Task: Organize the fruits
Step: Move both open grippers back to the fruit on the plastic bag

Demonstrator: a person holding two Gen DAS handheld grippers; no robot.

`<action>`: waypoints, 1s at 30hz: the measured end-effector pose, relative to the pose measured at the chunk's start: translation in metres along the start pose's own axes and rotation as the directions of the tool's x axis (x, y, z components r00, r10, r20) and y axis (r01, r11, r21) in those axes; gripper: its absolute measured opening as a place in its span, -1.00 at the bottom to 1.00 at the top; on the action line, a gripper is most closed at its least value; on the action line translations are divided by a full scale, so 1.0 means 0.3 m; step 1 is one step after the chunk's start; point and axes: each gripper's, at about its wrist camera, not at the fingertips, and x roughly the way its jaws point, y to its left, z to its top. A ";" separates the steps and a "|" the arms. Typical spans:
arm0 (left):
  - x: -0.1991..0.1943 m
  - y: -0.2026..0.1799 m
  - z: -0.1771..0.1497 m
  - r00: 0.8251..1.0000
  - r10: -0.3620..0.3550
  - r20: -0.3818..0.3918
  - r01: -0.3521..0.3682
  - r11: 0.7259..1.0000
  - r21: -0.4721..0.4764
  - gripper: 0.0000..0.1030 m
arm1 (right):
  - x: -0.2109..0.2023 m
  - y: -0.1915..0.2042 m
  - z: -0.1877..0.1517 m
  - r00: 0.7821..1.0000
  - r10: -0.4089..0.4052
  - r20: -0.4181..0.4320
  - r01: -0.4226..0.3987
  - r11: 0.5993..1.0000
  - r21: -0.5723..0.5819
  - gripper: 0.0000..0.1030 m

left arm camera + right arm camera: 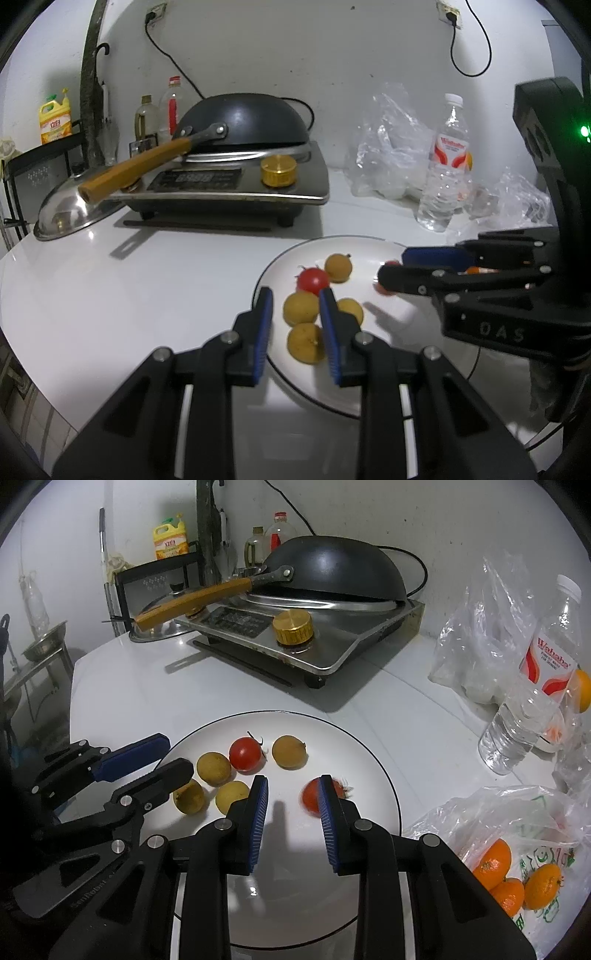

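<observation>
Bottle (532,698) labelled "Wahaha", left tongs (295,299) together, right tongs (293,788) together, nothing gripped.

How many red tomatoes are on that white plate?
2. One cherry tomato sits toward the plate's far side, among the small yellow fruits. The other cherry tomato lies nearer, partly behind the right hand-held gripper's fingertip. The grippers might hide more.

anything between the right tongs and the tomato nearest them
Nothing visible. The tomato lies on the plate just beside the right tongs, partly hidden behind their right-hand finger. The yellow fruits sit further left, by the left tongs.
</observation>
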 end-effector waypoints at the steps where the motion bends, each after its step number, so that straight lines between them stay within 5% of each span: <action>1: -0.002 -0.003 0.001 1.000 0.001 0.001 -0.001 1.000 0.001 -0.47 | -0.005 -0.001 0.000 1.000 0.000 0.002 0.000 1.000 0.001 -0.43; 30: -0.157 -0.184 0.044 0.997 -0.018 0.074 0.013 0.998 0.068 -0.42 | -0.282 -0.089 -0.073 0.992 -0.063 0.111 0.057 0.997 0.060 -0.42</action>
